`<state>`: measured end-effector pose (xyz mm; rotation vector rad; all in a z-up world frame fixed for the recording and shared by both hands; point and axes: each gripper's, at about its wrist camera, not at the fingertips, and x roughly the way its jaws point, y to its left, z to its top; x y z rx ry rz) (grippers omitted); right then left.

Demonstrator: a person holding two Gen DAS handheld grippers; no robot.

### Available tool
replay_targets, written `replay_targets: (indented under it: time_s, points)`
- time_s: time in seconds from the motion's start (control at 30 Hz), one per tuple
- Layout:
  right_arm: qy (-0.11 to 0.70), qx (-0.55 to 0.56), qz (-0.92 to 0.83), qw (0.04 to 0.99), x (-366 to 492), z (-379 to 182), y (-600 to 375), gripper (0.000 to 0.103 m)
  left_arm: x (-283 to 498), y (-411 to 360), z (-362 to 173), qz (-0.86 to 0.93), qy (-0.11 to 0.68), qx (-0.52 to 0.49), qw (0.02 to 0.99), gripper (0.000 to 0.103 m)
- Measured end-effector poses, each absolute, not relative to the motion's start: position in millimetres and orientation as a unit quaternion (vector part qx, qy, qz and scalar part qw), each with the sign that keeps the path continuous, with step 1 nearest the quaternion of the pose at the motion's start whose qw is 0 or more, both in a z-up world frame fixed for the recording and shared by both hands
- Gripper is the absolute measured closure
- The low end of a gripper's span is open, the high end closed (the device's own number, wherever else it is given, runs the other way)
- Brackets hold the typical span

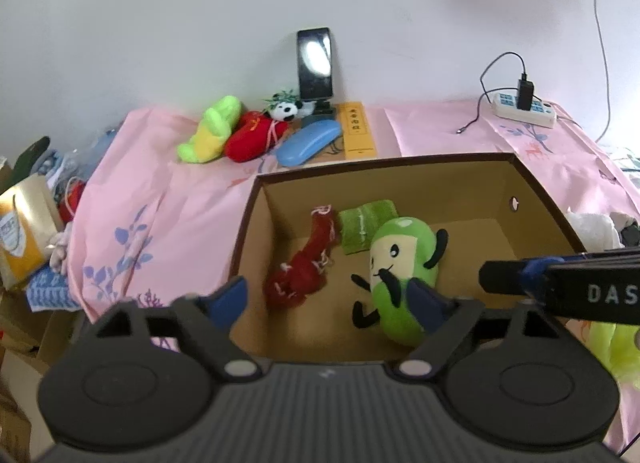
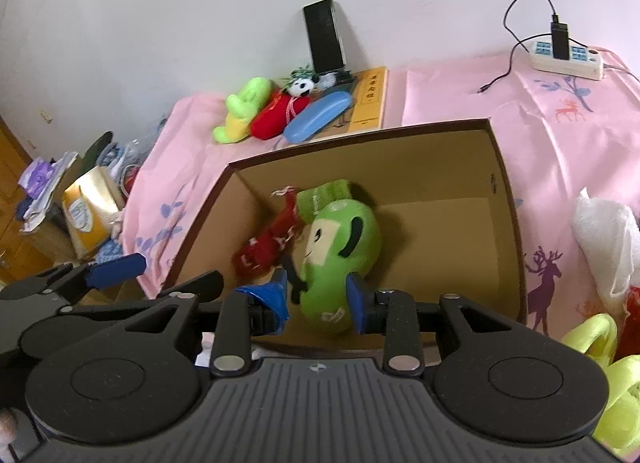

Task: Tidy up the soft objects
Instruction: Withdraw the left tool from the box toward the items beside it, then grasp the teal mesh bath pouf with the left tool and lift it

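An open cardboard box (image 1: pixel 400 165) on the pink cloth holds a green bean-shaped plush (image 1: pixel 400 263), a red knitted piece (image 1: pixel 308 263) and a folded green cloth (image 1: pixel 366 223). My left gripper (image 1: pixel 330 299) hovers open over the box's near side with nothing between its fingers. My right gripper (image 2: pixel 316 299) hangs above the box's near edge, jaws a little apart. The green plush (image 2: pixel 340 235) shows through the gap but lies on the box floor, free of the pads. At the back lie a green-yellow plush (image 1: pixel 212 131), a red plush (image 1: pixel 252 139) and a small panda (image 1: pixel 286 109).
A phone on a stand (image 1: pixel 315 63), a blue case (image 1: pixel 308 141) and a yellow box (image 1: pixel 358 129) sit by the wall, a power strip (image 1: pixel 524 111) at back right. White cloth (image 2: pixel 604 235) and a neon yellow plush (image 2: pixel 612 367) lie right of the box. Bags clutter the floor on the left.
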<state>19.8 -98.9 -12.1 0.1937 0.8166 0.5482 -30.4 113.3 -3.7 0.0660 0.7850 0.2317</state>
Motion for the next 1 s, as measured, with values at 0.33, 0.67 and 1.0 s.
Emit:
replay_targets:
  time_s: [0.33,0.67,1.0]
  points:
    - [0.403,0.09,0.305,0.858,6,-13,-104,0.088,-55,124,-5,0.13,0.393,-0.004,0.91,0.014]
    - [0.446,0.058,0.353,0.82,-4,-37,-101,0.087,-91,124,-20,0.081,0.405,-0.022,0.91,0.014]
    - [0.499,0.082,0.375,0.777,-1,-66,-102,0.086,-116,99,-51,-0.009,0.445,-0.056,0.894,0.013]
